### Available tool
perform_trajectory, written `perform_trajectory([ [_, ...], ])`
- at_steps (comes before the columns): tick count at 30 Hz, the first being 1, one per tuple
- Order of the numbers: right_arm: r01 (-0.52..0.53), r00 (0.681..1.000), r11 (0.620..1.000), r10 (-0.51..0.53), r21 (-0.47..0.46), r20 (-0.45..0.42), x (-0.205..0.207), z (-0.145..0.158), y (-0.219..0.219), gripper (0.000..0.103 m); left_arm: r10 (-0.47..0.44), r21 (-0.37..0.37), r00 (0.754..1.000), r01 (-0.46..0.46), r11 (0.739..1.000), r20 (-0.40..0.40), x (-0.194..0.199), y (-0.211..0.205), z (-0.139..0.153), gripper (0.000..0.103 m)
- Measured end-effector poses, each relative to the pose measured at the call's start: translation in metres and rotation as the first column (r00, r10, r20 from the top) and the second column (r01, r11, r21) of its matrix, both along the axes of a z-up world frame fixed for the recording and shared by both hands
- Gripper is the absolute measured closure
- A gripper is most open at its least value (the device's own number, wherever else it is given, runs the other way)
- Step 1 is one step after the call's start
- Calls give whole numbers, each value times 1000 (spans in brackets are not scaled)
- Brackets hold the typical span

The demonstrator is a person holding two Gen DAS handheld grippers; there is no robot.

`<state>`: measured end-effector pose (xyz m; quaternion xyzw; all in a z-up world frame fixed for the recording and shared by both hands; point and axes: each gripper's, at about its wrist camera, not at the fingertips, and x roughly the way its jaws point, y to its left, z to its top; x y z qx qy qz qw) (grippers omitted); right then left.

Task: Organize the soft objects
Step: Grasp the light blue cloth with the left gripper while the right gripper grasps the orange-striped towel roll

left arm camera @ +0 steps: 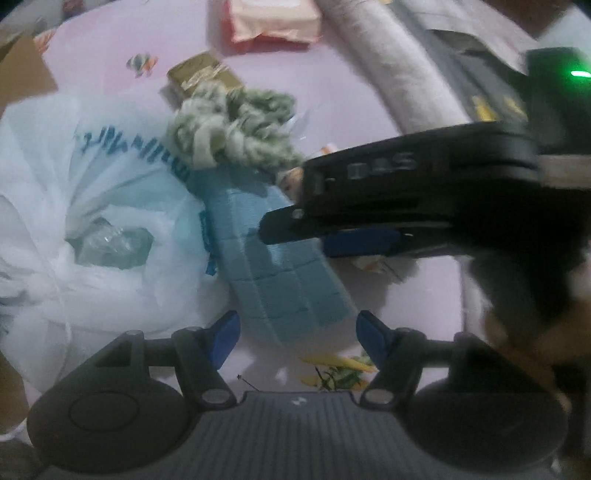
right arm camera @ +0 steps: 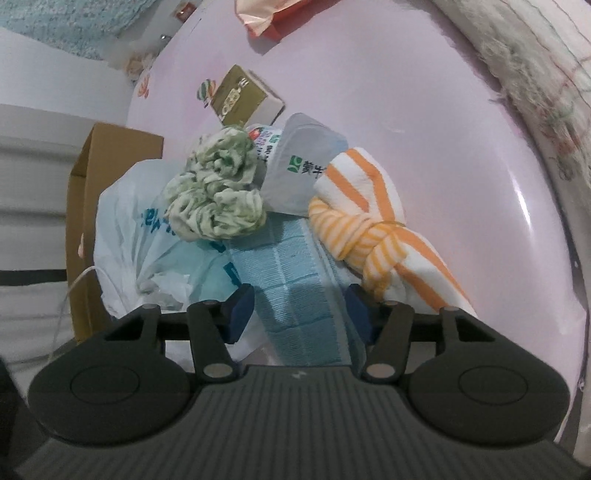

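A folded blue towel (left arm camera: 280, 266) lies on the pink bed sheet (left arm camera: 332, 85), with a green-and-white scrunched cloth (left arm camera: 232, 125) at its far end and a white plastic bag (left arm camera: 92, 206) to its left. My left gripper (left arm camera: 297, 334) is open, its fingers either side of the towel's near end. My right gripper (right arm camera: 301, 314) is open with the blue towel (right arm camera: 291, 280) between its fingers; it also shows in the left wrist view (left arm camera: 295, 225), coming in from the right over the towel. An orange-striped knotted towel (right arm camera: 373, 221) and a grey pouch (right arm camera: 299, 162) lie beside it.
A gold box (left arm camera: 203, 74) and a pink wrapped pack (left arm camera: 273, 18) lie farther back on the sheet. A rolled pale blanket (left arm camera: 399, 70) runs along the right. A cardboard box (right arm camera: 96, 206) stands left of the bag. A white cable (right arm camera: 74, 288) hangs near it.
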<state>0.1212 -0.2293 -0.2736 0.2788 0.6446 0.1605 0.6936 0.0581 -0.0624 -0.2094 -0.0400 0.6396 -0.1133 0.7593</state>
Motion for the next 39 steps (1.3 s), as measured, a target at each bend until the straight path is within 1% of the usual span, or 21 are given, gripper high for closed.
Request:
perform_trajectory([
  [3,-23,1000,1000,23,3,-5,3,0,-2,48,50,14,999,-50,999,-6,7,1,-8,27],
  [6,-20,1000,999,20,51,-11,4,1,-10,47,76,11,997,-76,997,-8,12,3,-12,24],
  [9,-6,1000,992,3,127,18,6,13,-23,46,103,4,995,-103,995,-13,17,5,-15,23],
  [11,-9,998,990,0,143,61,10,24,-29,45,129,-5,991,-129,992,-19,22,7,-17,22],
  [13,-13,994,992,0,123,105,15,33,-35,42,149,-7,988,-150,989,-24,30,8,-19,22],
  [15,-32,990,997,23,67,138,21,37,-38,40,163,2,986,-163,987,-26,34,9,-23,22],
  [17,-64,988,998,64,-6,143,28,34,-37,40,179,13,983,-179,984,-33,39,9,-30,23],
  [19,-110,983,993,117,-51,140,33,27,-34,40,190,21,981,-189,982,-42,43,9,-35,27],
  [21,-157,978,984,167,-89,126,34,16,-28,40,190,30,981,-189,982,-50,45,9,-40,33],
  [23,-187,974,976,199,-111,110,35,7,-22,40,186,35,981,-185,982,-50,45,9,-41,35],
  [25,-201,974,973,211,-116,87,34,-2,-18,44,178,43,983,-176,983,-44,46,7,-42,38],
  [28,-214,972,969,224,-126,74,30,-7,-15,57,168,53,985,-166,985,-37,44,4,-41,43],
  [29,-217,971,967,228,-135,74,29,-7,-14,58,167,57,985,-165,985,-35,43,4,-40,47],
  [31,-214,972,967,225,-139,71,27,-7,-15,63,160,61,987,-158,986,-30,37,-1,-39,53],
  [33,-198,976,971,209,-135,64,25,-6,-17,64,144,62,989,-143,988,-21,36,-5,-36,61],
  [36,-170,982,977,179,-128,56,18,-5,-21,65,125,57,992,-125,991,-5,29,-5,-25,67],
  [39,-122,991,987,127,-109,38,7,-3,-28,66,121,33,993,-121,992,-14,27,-1,-23,70],
])
